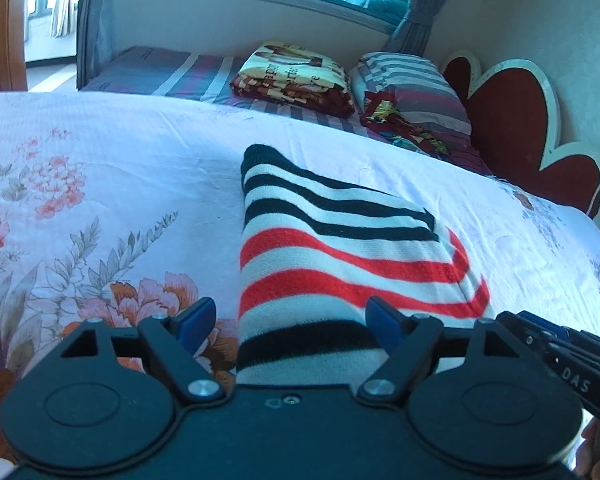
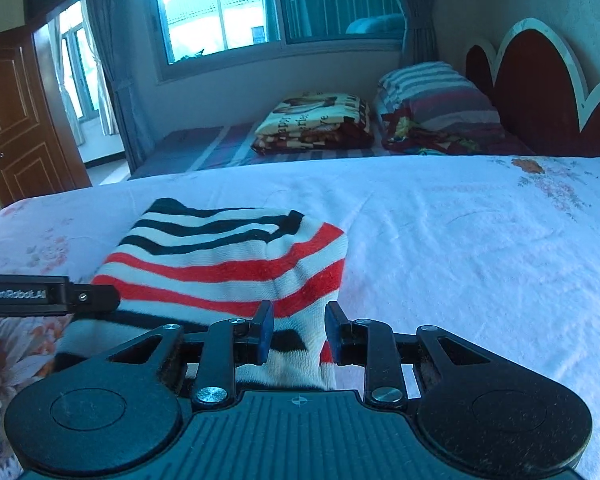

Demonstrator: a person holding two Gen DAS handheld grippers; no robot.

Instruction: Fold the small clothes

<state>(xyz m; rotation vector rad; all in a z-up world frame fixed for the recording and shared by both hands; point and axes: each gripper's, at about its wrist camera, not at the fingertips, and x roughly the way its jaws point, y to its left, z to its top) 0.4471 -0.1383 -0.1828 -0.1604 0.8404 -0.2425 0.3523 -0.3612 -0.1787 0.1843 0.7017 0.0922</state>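
A folded knit garment with black, white and red stripes (image 1: 340, 256) lies on the floral bedsheet (image 1: 100, 168). My left gripper (image 1: 290, 322) hovers open over the garment's near left edge. Its left finger (image 1: 196, 318) is over bare sheet, clear of the cloth, and its right finger (image 1: 384, 322) is above the stripes. In the right wrist view the same garment (image 2: 228, 256) runs up to my right gripper (image 2: 300, 330), which is shut on a bunched fold of its near edge. Each gripper shows in the other's view: the right gripper (image 1: 560, 344) and the left gripper (image 2: 48, 296).
At the bed's far end are a folded printed blanket (image 1: 292, 76), a striped pillow (image 1: 412, 88) and a red and white headboard (image 1: 512, 120). A window (image 2: 220, 12) and an open wooden door (image 2: 16, 120) lie beyond. White sheet (image 2: 480, 248) stretches right of the garment.
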